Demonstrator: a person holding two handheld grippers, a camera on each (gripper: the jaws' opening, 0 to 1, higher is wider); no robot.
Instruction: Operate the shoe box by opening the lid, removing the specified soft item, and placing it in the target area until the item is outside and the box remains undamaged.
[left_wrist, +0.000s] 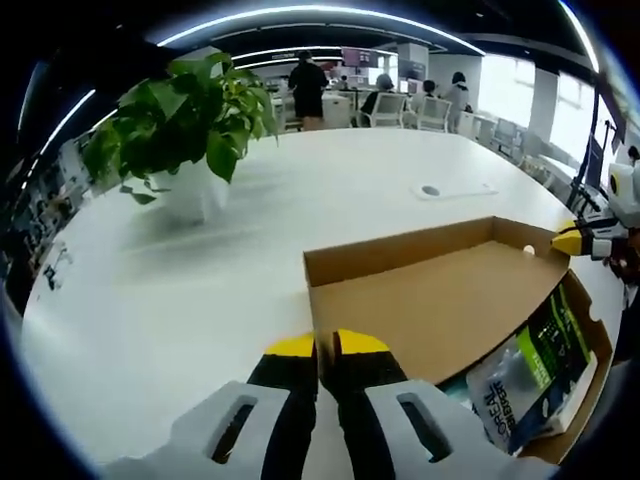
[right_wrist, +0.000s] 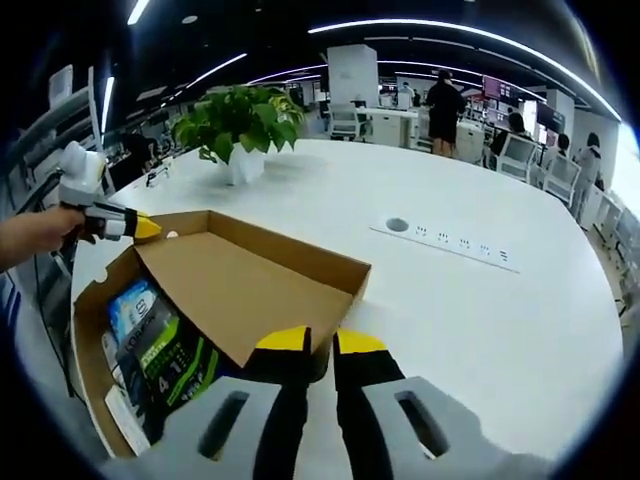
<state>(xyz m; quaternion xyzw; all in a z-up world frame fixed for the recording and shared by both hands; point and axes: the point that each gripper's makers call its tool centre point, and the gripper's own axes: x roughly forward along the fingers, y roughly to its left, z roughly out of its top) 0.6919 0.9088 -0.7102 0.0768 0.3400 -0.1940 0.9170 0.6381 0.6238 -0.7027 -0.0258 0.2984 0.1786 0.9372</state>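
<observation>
A brown cardboard shoe box (left_wrist: 590, 385) (right_wrist: 88, 340) lies on the white table, its lid (left_wrist: 440, 300) (right_wrist: 240, 285) raised part way. Under the lid lie packaged soft items (left_wrist: 530, 385) (right_wrist: 160, 350) in green, black and blue wrapping. My left gripper (left_wrist: 325, 347) has its yellow-tipped jaws pressed together on one lid corner; it also enters the right gripper view from the left (right_wrist: 135, 227), held by a hand. My right gripper (right_wrist: 312, 342) is shut on the opposite lid corner, and its yellow tip (left_wrist: 572, 240) meets that corner in the left gripper view.
A potted green plant (left_wrist: 185, 130) (right_wrist: 238, 125) stands on the round white table (left_wrist: 200, 290) (right_wrist: 480, 320) beyond the box. A socket panel (left_wrist: 450, 190) (right_wrist: 445, 240) is set in the tabletop. People and chairs (left_wrist: 400, 100) are at the back.
</observation>
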